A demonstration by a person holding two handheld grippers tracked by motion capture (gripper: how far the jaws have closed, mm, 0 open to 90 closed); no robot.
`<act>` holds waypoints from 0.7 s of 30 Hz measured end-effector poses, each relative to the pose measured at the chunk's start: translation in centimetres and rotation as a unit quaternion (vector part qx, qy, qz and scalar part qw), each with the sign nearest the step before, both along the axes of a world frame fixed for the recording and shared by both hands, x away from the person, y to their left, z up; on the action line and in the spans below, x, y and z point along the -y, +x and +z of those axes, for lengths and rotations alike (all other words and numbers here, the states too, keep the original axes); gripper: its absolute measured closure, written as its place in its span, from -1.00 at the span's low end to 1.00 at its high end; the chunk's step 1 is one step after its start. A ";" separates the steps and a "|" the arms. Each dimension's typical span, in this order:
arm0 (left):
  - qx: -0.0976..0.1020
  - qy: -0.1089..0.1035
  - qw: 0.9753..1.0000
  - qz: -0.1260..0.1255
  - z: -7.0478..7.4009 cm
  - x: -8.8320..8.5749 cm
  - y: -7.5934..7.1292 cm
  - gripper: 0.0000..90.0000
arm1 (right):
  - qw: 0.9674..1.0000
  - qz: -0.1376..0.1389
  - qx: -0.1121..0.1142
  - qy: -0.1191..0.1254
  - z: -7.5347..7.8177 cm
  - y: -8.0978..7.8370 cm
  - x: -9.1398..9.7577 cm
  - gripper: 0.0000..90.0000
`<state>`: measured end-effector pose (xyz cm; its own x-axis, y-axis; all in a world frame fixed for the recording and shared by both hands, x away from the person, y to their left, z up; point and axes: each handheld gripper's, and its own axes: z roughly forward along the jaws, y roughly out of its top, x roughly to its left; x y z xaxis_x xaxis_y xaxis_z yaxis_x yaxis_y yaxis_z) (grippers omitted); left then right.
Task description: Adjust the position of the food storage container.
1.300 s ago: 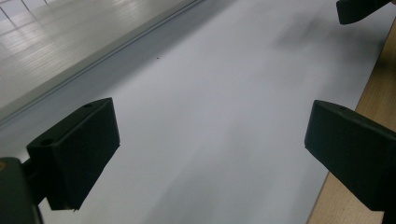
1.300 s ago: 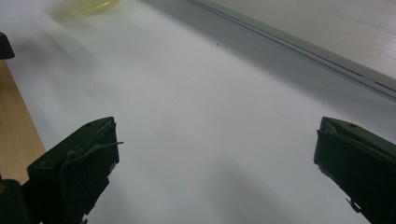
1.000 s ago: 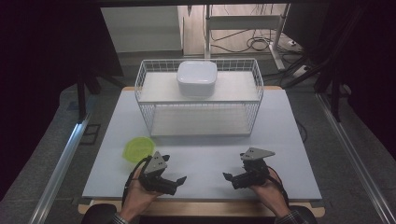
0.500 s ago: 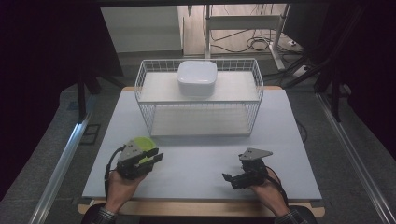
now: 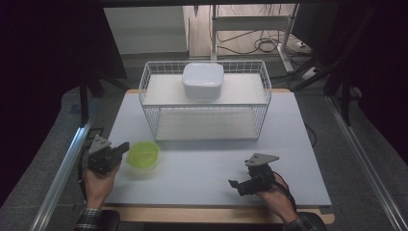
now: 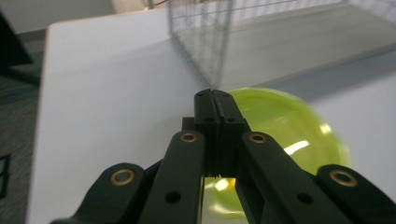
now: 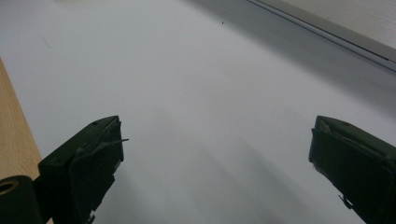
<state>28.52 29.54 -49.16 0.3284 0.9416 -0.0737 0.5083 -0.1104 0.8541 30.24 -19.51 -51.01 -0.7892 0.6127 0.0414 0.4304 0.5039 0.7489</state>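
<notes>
From above, we see the left gripper (image 5: 120, 148) at the table's (image 5: 207, 168) left edge, its tip meeting the near rim of a green bowl (image 5: 143, 155) that sits in front of a wire basket (image 5: 204, 103); a white container (image 5: 203, 80) rests on the basket's upper shelf. Our right gripper (image 5: 236, 185) idles near the front edge, well apart from the bowl. We judge the step in hand to be the grasp of the bowl, with a lift probably next, perhaps toward the basket; that calls for a firm pinch and a level carry. Along the left gripper (image 6: 213, 100), its jaws have just been closing and now stand pressed together, the bowl (image 6: 280, 126) lying behind and under them. Whether a thin rim is caught between the pads we cannot tell, since the jaws hide the contact and the bowl's far side is blurred. Along the right gripper (image 7: 215, 154), the jaws stand spread wide over bare table (image 7: 196, 84), nothing between them; the basket's base is cut off at the top corner.
</notes>
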 end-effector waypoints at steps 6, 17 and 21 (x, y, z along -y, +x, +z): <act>-0.031 0.014 0.999 0.019 -1.3 -0.6 0.9 0.99 | 1.000 0.003 -0.002 -0.006 -0.1 0.0 -0.1 -0.93; -0.071 0.030 0.997 0.026 -2.3 0.3 1.6 0.99 | 1.000 0.007 -0.006 -0.013 -0.2 -0.1 -0.2 -0.92; -0.075 0.025 0.997 0.019 -2.4 1.2 1.5 0.99 | 1.000 0.008 -0.007 -0.017 -0.3 0.0 -0.3 -0.92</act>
<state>30.05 28.34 -51.51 0.2822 0.9566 -0.0722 0.6343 -0.1296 0.7621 30.21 -19.22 -51.34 -0.7987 0.6008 0.0324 0.4325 0.5359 0.7251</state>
